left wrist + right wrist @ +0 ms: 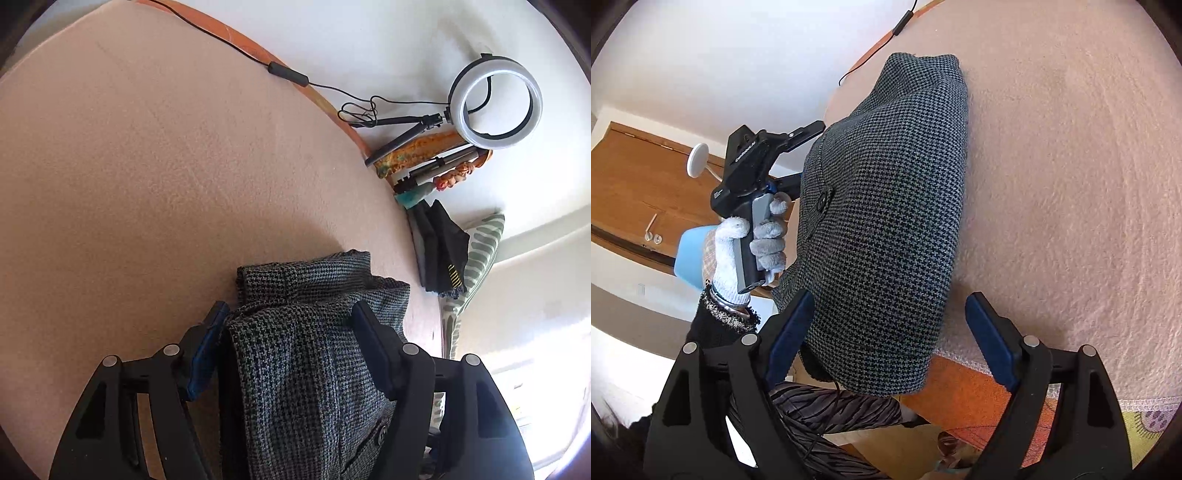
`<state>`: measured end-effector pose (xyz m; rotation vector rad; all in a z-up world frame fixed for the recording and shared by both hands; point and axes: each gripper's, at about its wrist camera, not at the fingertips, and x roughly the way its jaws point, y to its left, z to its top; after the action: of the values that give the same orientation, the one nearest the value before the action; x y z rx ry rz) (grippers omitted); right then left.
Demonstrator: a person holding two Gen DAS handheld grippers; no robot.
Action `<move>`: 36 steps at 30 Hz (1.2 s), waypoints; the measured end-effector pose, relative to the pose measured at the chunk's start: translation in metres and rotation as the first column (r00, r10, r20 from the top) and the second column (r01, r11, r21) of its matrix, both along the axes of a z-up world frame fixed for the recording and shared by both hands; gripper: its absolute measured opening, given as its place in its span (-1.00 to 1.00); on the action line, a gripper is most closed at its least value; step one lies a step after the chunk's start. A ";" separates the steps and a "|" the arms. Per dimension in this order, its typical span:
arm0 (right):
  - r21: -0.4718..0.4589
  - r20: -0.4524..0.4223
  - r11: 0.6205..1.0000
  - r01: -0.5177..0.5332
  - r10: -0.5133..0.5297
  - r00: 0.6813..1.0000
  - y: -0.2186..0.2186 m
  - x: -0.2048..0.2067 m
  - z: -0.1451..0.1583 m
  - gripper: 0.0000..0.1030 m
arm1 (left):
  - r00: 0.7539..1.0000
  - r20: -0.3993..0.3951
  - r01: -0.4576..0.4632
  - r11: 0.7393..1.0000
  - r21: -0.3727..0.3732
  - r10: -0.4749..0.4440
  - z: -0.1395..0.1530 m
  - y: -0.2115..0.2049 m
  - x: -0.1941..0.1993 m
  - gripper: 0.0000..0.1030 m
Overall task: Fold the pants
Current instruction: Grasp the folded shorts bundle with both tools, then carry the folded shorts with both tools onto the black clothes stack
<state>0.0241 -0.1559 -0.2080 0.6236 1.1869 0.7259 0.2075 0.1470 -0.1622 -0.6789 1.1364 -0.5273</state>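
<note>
The pants [306, 354] are grey houndstooth fabric, folded into a thick bundle on a pink blanket [147, 166]. In the left wrist view the bundle lies between the fingers of my left gripper [290, 317], which stand wide apart around it. In the right wrist view the pants [886, 221] lie along the blanket edge, with a black button showing. My right gripper [890, 325] is open around the near end of the bundle; its left finger [790, 332] touches the fabric. The left gripper [764, 162] shows there in a gloved hand at the pants' far side.
A ring light on a small tripod [495, 107] lies with its cable beyond the blanket's far edge. Dark folded cloth [439, 247] and a striped cushion [480, 251] sit to the right. An orange patterned sheet [964, 391] shows under the blanket [1071, 184]. A wooden door [631, 192] stands behind.
</note>
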 end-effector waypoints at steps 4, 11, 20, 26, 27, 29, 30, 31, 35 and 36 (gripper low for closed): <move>0.007 0.023 0.999 -0.040 0.040 0.999 0.020 -0.005 0.001 0.68 | 1.000 0.022 0.007 1.000 -0.004 -0.007 0.000 -0.006 0.001 0.31; 0.021 0.019 0.999 -0.040 0.039 0.999 0.033 -0.001 0.005 0.55 | 0.998 0.065 -0.009 1.000 0.013 0.008 0.002 -0.012 -0.001 0.25; -0.010 0.029 1.000 -0.015 0.015 0.999 0.048 -0.002 0.014 -0.32 | 0.994 0.108 -0.041 0.997 0.058 0.034 0.003 -0.015 -0.005 -0.28; -0.112 0.128 0.993 -0.023 0.038 0.991 0.064 -0.005 0.034 -0.52 | 0.984 0.177 -0.044 0.996 0.076 0.030 0.021 -0.016 -0.013 -0.40; -0.127 0.150 0.992 -0.025 0.044 0.988 0.066 -0.006 0.039 -0.53 | 0.982 0.185 -0.046 0.996 0.073 0.032 0.025 -0.015 -0.015 -0.40; -0.144 0.185 0.989 -0.029 0.055 0.981 0.068 -0.007 0.048 -0.55 | 0.979 0.198 -0.049 0.997 0.067 0.035 0.030 -0.015 -0.017 -0.43; -0.148 0.196 0.988 -0.030 0.059 0.979 0.069 -0.007 0.052 -0.55 | 0.978 0.204 -0.052 0.996 0.067 0.038 0.033 -0.015 -0.018 -0.43; -0.156 0.206 0.987 -0.028 0.061 0.977 0.070 -0.007 0.055 -0.56 | 0.977 0.211 -0.052 0.996 0.066 0.037 0.036 -0.016 -0.019 -0.44; -0.189 0.238 0.982 -0.028 0.073 0.968 0.067 -0.008 0.060 -0.57 | 0.967 0.255 -0.041 0.997 0.068 0.022 0.053 -0.022 -0.025 -0.46; -0.189 0.245 0.982 -0.023 0.070 0.967 0.066 -0.008 0.062 -0.58 | 0.965 0.263 -0.039 0.997 0.062 0.021 0.057 -0.023 -0.026 -0.46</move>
<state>0.0163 -0.0902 -0.1456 0.3377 1.0227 0.7024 0.1815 0.1236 -0.1056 -0.5493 0.8894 -0.5337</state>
